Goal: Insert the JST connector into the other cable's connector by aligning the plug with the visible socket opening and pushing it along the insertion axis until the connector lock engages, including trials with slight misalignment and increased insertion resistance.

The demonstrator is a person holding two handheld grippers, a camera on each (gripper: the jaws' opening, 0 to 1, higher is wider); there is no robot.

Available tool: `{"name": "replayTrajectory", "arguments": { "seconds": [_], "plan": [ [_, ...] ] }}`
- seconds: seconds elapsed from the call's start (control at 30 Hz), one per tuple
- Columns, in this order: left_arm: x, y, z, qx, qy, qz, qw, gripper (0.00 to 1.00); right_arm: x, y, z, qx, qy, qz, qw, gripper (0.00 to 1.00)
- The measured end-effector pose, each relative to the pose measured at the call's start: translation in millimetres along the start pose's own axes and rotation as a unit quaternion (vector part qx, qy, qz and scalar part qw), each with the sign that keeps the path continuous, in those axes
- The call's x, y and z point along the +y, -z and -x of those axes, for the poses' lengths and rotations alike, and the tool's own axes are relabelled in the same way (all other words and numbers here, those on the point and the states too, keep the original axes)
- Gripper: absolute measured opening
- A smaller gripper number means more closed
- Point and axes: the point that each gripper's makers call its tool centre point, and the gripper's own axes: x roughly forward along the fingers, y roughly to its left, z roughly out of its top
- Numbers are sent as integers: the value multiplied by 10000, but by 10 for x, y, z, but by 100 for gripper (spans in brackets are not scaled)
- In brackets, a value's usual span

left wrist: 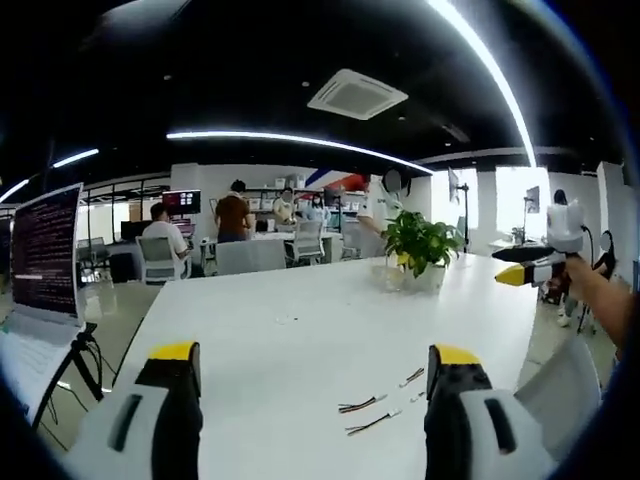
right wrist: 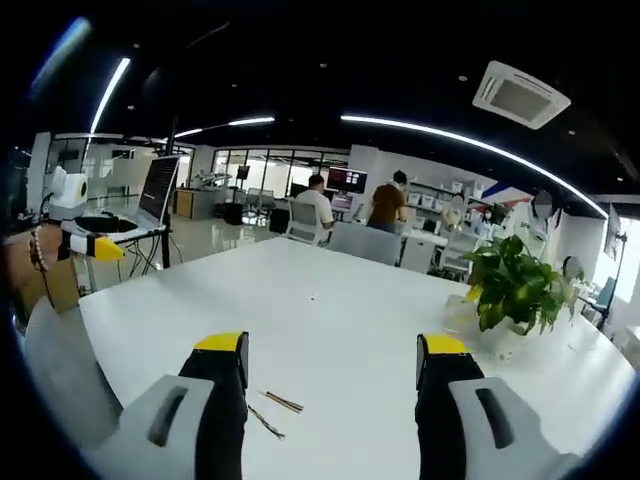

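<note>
Two short JST cables point(left wrist: 362, 405) with small connectors lie loose on the white table point(left wrist: 300, 320), just ahead of my left gripper point(left wrist: 315, 355), near its right jaw. A third short cable piece point(left wrist: 411, 377) lies a little farther on. My left gripper is open and holds nothing. In the right gripper view the cables point(right wrist: 275, 410) lie beside the left jaw of my right gripper point(right wrist: 332, 345), which is also open and empty. Each gripper hovers above the table. The right gripper point(left wrist: 530, 270) also enters the left gripper view from the right, and the left gripper point(right wrist: 95, 245) enters the right gripper view from the left.
A potted plant point(left wrist: 420, 240) stands on the table's far side, and it is also in the right gripper view point(right wrist: 510, 285). A laptop on a stand point(left wrist: 45, 255) sits off the table's left edge. Chairs, desks and several people are in the background.
</note>
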Motion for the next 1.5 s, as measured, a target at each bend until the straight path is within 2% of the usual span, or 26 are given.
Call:
{"name": "replayTrajectory", "arguments": {
  "seconds": [0.17, 0.4, 0.53, 0.6, 0.73, 0.93, 1.1, 1.33, 1.5],
  "plan": [
    [70, -86, -86, -106, -54, -78, 9999, 94, -90, -104, -96, -84, 64, -29, 9999, 68],
    [111, -85, -188, -27, -21, -158, 9999, 94, -193, -180, -227, -121, 92, -151, 9998, 69],
    [97, -86, -244, -45, 33, -145, 9999, 94, -208, -156, -324, -81, 55, -207, 9997, 69],
    [147, -81, -392, -9, 58, -78, 10000, 94, -206, -132, -388, -49, 23, -258, 9997, 69],
    [73, -85, -485, 2, 67, -30, 10000, 94, -183, -79, -505, 8, -68, -355, 9993, 69],
    [-30, -3, -674, 170, 169, -148, 9996, 94, -204, 27, -679, 90, -132, -511, 9986, 67],
    [-38, 93, -864, 239, 257, -17, 9994, 95, -222, 52, -811, 30, -213, -723, 9972, 69],
    [-53, 198, -1111, 152, 487, 50, 9987, 98, -230, 68, -999, -43, -331, -769, 9965, 68],
    [-52, 352, -1260, 257, 651, 64, 9975, 94, -173, 141, -1165, -2, -554, -912, 9943, 71]
  ]
}}
